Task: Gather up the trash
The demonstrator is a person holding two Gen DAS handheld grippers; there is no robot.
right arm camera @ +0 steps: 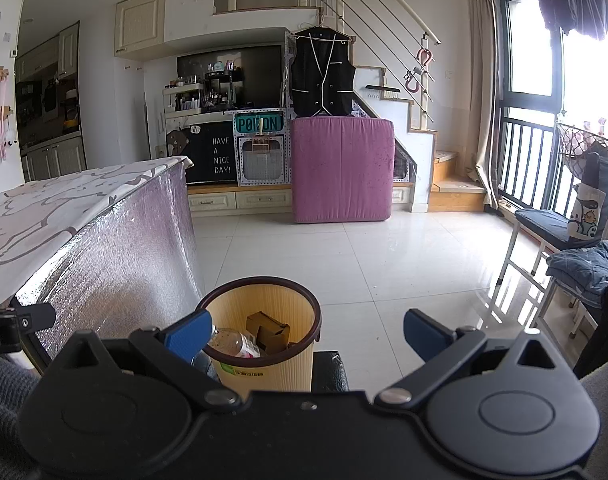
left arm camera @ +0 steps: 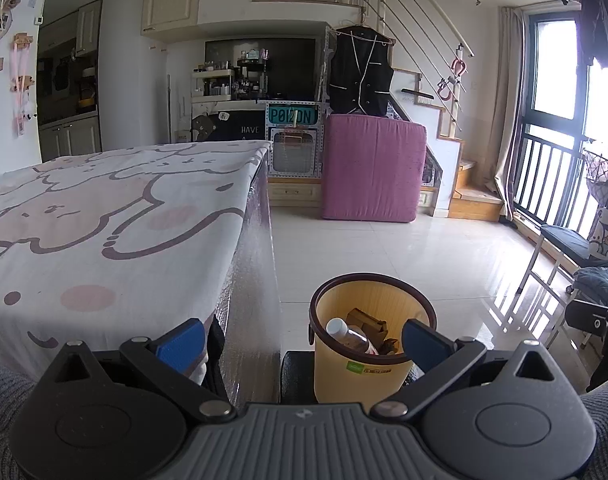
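Note:
A yellow trash bin (left arm camera: 360, 376) with a dark brown rim stands on the floor beside the table, on a black block. It holds a clear plastic bottle (left arm camera: 350, 334) and brown cardboard pieces (left arm camera: 368, 322). My left gripper (left arm camera: 301, 340) is open and empty, above the table's edge, with the bin just ahead on its right. The bin (right arm camera: 263, 372) also shows in the right wrist view with the bottle (right arm camera: 233, 342) and cardboard (right arm camera: 269, 330) inside. My right gripper (right arm camera: 304, 334) is open and empty, just behind the bin.
A table (left arm camera: 103, 220) with a pink cartoon cloth is at the left, its side wrapped in silver foil (right arm camera: 115, 248). A purple mattress (right arm camera: 342, 168) leans at the back. A chair (right arm camera: 552, 236) with a bag stands right by the window. White tiled floor (right arm camera: 384, 260) lies between.

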